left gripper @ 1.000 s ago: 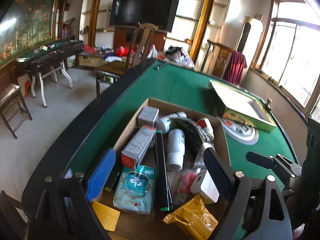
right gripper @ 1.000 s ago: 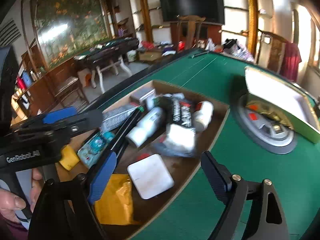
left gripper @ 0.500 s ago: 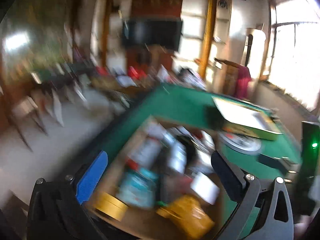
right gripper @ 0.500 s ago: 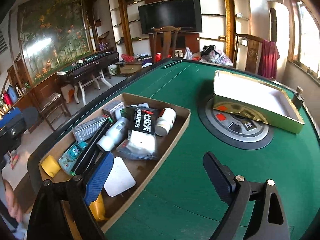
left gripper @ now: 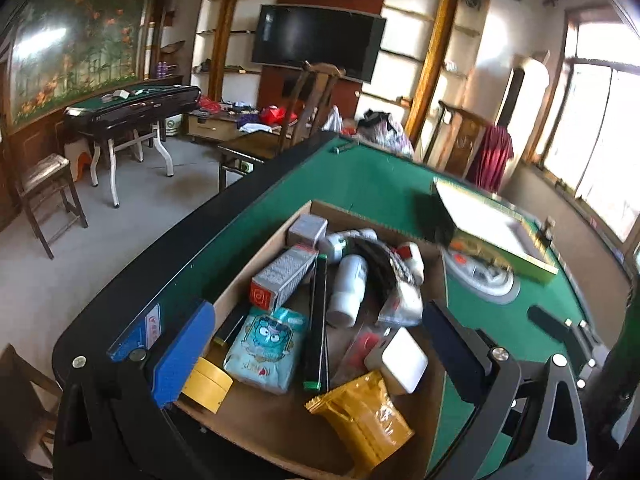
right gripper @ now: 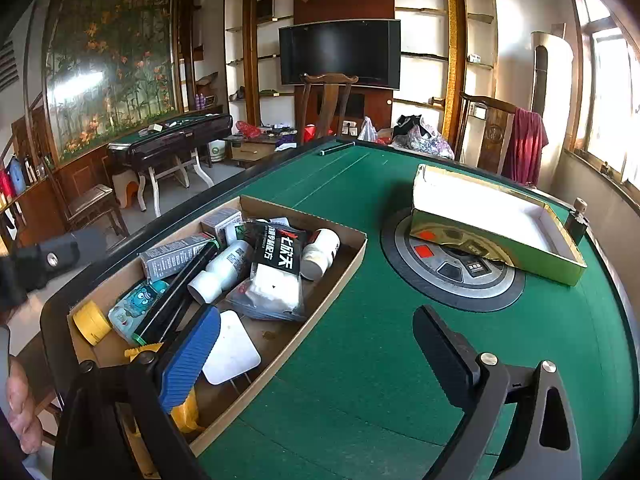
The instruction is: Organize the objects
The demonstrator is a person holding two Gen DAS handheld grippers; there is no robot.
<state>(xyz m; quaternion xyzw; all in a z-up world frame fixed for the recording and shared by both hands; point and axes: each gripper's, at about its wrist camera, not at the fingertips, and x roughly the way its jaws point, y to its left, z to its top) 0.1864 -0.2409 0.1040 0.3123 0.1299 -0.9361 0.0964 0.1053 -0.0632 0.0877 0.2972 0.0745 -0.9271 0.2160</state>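
A shallow cardboard tray (left gripper: pixel 436 268) (right gripper: pixel 340 276) on the green table holds several loose items: a white bottle (left gripper: pixel 350 284) (right gripper: pixel 222 270), a grey carton (left gripper: pixel 282 280), a black stick (left gripper: pixel 318 312), a teal cartoon packet (left gripper: pixel 266 346), a yellow tape roll (left gripper: pixel 208 384) (right gripper: pixel 91 322), a white square pad (left gripper: pixel 404 360) (right gripper: pixel 230 346), a yellow pouch (left gripper: pixel 366 416) and a black packet (right gripper: pixel 278 256). My left gripper (left gripper: pixel 320 356) is open above the tray's near end. My right gripper (right gripper: pixel 320 356) is open over the tray's right edge. Both are empty.
An open gold-sided box (right gripper: pixel 496 220) (left gripper: pixel 492 228) rests partly on the round control panel (right gripper: pixel 452 272) in the table's middle. Green felt (right gripper: pixel 380 360) lies right of the tray. The black table rim (left gripper: pixel 168 256) runs along the left. Chairs and a second table stand beyond.
Both grippers have pulled back and risen from the tray. The left view swung and blurred, then settled over the tray again. The tray's items have not moved.
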